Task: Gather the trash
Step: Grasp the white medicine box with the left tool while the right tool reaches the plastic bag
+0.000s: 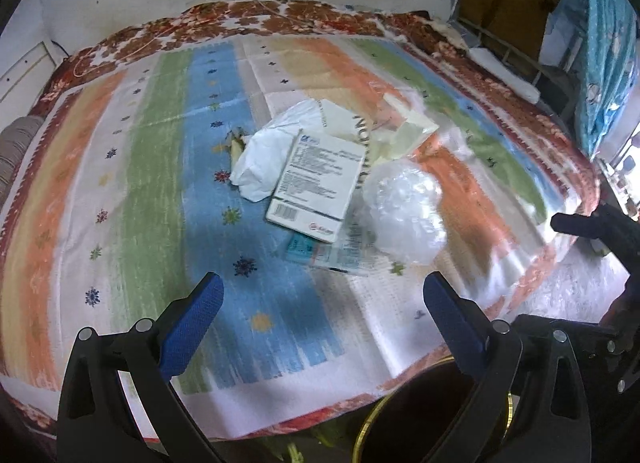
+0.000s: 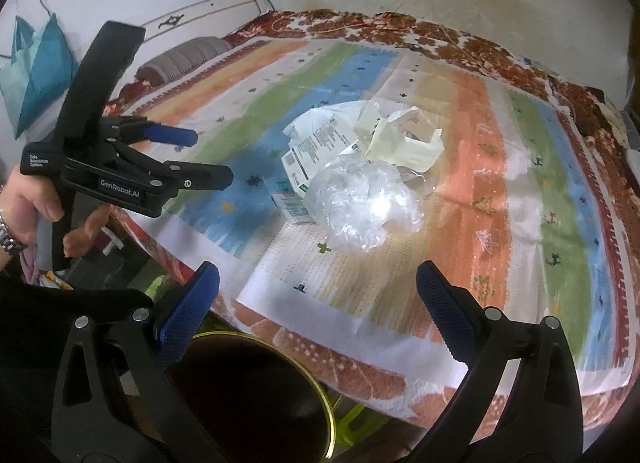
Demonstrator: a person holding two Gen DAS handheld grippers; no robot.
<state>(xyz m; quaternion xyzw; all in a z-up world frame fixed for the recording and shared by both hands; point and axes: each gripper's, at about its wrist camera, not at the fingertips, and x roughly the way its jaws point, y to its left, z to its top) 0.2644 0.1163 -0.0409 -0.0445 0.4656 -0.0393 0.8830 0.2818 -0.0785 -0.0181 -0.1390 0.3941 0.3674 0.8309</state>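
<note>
Awaiting first pick: trash heap of crumpled clear plastic, printed carton and white paper mid-bed on striped cover; left gripper and right gripper empty, fingers apart, above dark bin; next, probably reach and clamp the plastic.

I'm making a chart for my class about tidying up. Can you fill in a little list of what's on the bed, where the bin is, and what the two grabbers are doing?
surface: striped bedspread
trash pile: crumpled clear plastic, white printed box, crumpled white paper, torn pale carton
pile spot: middle of the bed, pieces overlapping
bin: dark, gold-rimmed bin, below the bed's near edge
left gripper: open, holding nothing
right gripper: open, holding nothing
collected so far: cannot tell, bin looks dark inside
</note>
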